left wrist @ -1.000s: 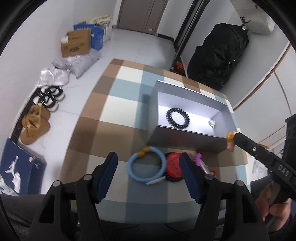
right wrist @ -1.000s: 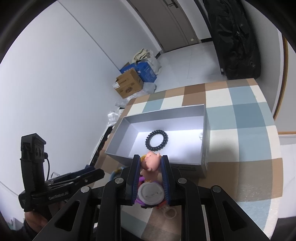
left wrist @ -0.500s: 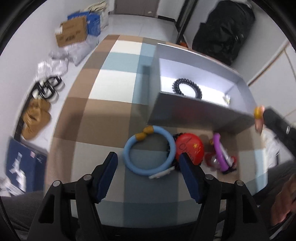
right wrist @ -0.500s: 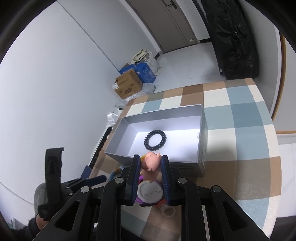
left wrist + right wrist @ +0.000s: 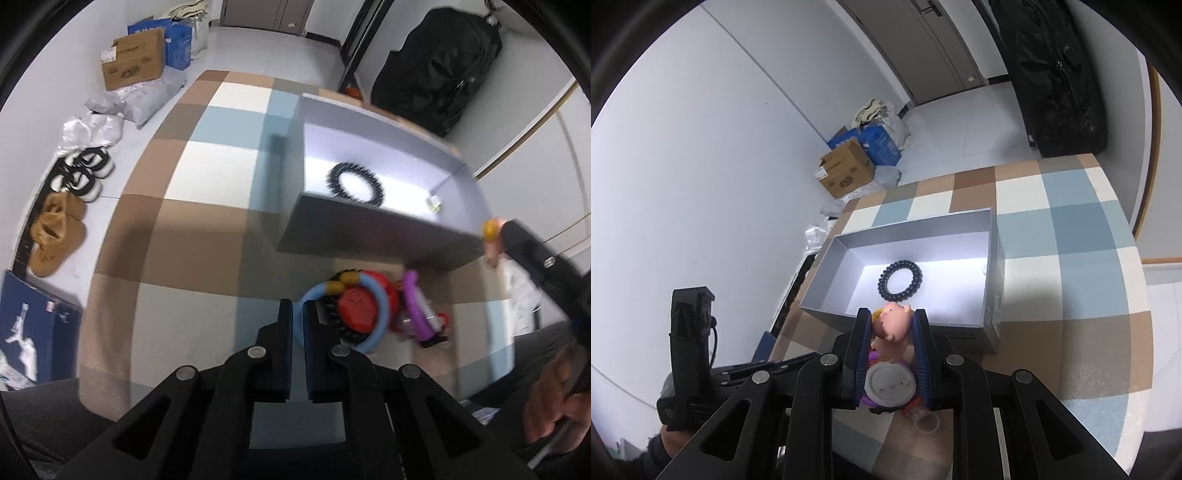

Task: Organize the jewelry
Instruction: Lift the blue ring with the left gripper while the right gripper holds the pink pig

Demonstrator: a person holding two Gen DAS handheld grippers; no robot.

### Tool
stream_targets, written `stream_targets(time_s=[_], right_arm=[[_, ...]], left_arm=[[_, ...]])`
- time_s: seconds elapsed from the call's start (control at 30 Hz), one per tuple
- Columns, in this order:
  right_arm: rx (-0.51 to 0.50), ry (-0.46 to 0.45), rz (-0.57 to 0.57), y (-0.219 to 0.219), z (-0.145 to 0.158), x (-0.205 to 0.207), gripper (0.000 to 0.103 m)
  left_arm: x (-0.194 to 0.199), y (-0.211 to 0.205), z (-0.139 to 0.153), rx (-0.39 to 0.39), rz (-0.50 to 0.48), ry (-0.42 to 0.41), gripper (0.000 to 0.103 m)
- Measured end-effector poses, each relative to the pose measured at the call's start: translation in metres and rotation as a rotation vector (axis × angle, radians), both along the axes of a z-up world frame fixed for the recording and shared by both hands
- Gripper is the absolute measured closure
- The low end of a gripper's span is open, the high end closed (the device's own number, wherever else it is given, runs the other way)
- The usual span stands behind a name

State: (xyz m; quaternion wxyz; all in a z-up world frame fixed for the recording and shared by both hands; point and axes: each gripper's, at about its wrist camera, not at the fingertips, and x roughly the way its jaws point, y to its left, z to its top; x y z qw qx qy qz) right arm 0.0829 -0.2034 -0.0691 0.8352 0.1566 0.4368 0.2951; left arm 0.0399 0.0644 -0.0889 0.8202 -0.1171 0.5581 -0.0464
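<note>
A grey open box stands on the checked table. Inside lie a black coil bracelet and a small pale piece. My left gripper is shut on the rim of a blue ring, which lies over a red disc and a black beaded piece. A purple piece lies beside them. My right gripper is shut on a pink pig figure just in front of the box's near wall; it also shows in the left wrist view.
A white round badge back and a clear ring lie under the right gripper. Shoes, cardboard boxes and bags lie on the floor left of the table. A black bag stands behind it.
My left gripper has closed from wide open onto the blue ring and moved in toward the pile. The right gripper has stayed shut on the pig figure near the box.
</note>
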Motion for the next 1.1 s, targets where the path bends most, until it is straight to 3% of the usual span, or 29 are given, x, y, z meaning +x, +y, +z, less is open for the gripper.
stream_targets(time_s=[0.1, 0.13, 0.17, 0.23, 0.4, 0.5, 0.8, 0.9, 1.1], right_arm=[[0.000, 0.000, 0.002, 0.002, 0.000, 0.001, 0.082], [0.000, -0.001, 0.004, 0.002, 0.000, 0.001, 0.082], [-0.002, -0.003, 0.005, 0.003, 0.000, 0.001, 0.082], [0.001, 0.002, 0.006, 0.003, -0.001, 0.001, 0.082], [0.003, 0.002, 0.008, 0.004, 0.000, 0.001, 0.082], [0.004, -0.002, 0.003, 0.002, 0.001, 0.001, 0.082], [0.012, 0.000, -0.013, -0.005, 0.001, 0.001, 0.082], [0.012, 0.001, -0.014, -0.006, 0.001, 0.001, 0.082], [0.007, -0.005, -0.008, -0.006, 0.002, 0.000, 0.082]], left_arm=[[0.001, 0.000, 0.000, -0.022, 0.020, 0.017, 0.100], [0.000, 0.000, 0.002, -0.020, 0.016, 0.011, 0.094], [0.001, -0.001, 0.002, -0.008, 0.013, 0.010, 0.087], [0.003, -0.003, 0.002, 0.006, 0.009, 0.010, 0.053], [0.005, -0.018, -0.001, -0.037, -0.065, 0.019, 0.051], [0.004, -0.029, -0.001, -0.014, -0.097, 0.018, 0.044], [-0.005, -0.028, 0.010, -0.023, -0.107, 0.003, 0.041], [-0.006, -0.039, 0.011, 0.014, -0.147, -0.033, 0.034], [-0.001, -0.055, 0.004, 0.112, -0.193, -0.048, 0.034]])
